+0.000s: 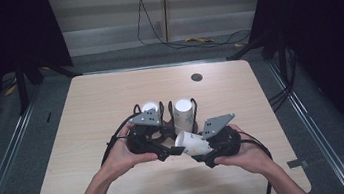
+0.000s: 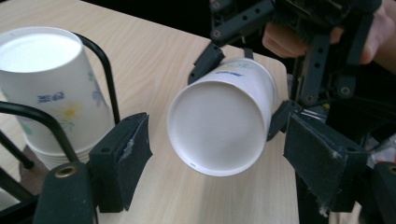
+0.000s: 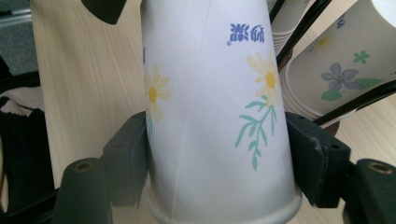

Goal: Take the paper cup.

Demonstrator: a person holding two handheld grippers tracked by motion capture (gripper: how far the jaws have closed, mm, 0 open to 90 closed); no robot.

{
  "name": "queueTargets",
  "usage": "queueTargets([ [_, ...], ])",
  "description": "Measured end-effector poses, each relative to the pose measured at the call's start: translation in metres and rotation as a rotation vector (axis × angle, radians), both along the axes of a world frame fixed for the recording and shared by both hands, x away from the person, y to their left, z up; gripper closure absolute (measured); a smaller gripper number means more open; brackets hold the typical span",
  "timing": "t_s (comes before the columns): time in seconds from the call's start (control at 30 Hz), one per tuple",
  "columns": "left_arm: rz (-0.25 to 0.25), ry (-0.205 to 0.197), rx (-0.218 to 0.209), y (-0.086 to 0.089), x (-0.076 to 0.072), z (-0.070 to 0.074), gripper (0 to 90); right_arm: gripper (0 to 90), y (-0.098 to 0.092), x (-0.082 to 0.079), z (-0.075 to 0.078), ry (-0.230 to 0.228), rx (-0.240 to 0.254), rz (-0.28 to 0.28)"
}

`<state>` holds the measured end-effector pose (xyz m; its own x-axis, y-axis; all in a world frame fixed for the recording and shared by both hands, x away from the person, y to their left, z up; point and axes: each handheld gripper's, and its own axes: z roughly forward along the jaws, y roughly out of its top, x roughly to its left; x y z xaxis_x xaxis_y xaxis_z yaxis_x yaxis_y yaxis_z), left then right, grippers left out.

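A white paper cup [image 1: 192,143] printed with flowers lies sideways just above the table, near its front middle. My right gripper [image 1: 206,148] is shut on it, and in the right gripper view the pads [image 3: 128,158] press the cup's wall [image 3: 210,93] near its rim. The cup's base [image 2: 219,123] faces my left gripper [image 2: 222,158]. That gripper's jaws stand open on either side of the base with a gap at the left pad [image 2: 123,154]. In the high view the left gripper [image 1: 172,151] sits right next to the cup.
Two stacks of upside-down flowered cups [image 1: 183,113] [image 1: 149,107] stand in a black wire holder [image 2: 100,56] just behind the grippers. A round grommet hole [image 1: 196,77] lies farther back on the wooden table [image 1: 90,102]. Cables trail over the floor beyond.
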<state>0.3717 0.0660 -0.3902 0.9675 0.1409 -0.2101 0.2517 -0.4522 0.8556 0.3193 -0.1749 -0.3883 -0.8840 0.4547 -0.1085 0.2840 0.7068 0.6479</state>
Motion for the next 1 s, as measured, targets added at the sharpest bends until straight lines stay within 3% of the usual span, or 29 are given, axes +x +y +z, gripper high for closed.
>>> queueTargets([
  [0.13,-0.017,-0.003,0.010,-0.002,-0.001,-0.001,23.6,29.4,0.003,0.002,0.004,-0.012,-0.045,0.020],
  [0.63,-0.041,-0.048,0.044,-0.004,-0.002,-0.004,23.1,29.6,0.015,0.002,0.008,0.008,-0.092,0.090],
  [0.77,-0.066,-0.068,0.045,-0.004,-0.004,-0.004,27.4,29.7,0.018,0.002,0.010,0.014,-0.101,0.105],
  [1.0,-0.110,-0.101,0.090,-0.008,-0.008,-0.006,28.3,29.7,0.024,0.002,0.012,0.024,-0.122,0.134],
])
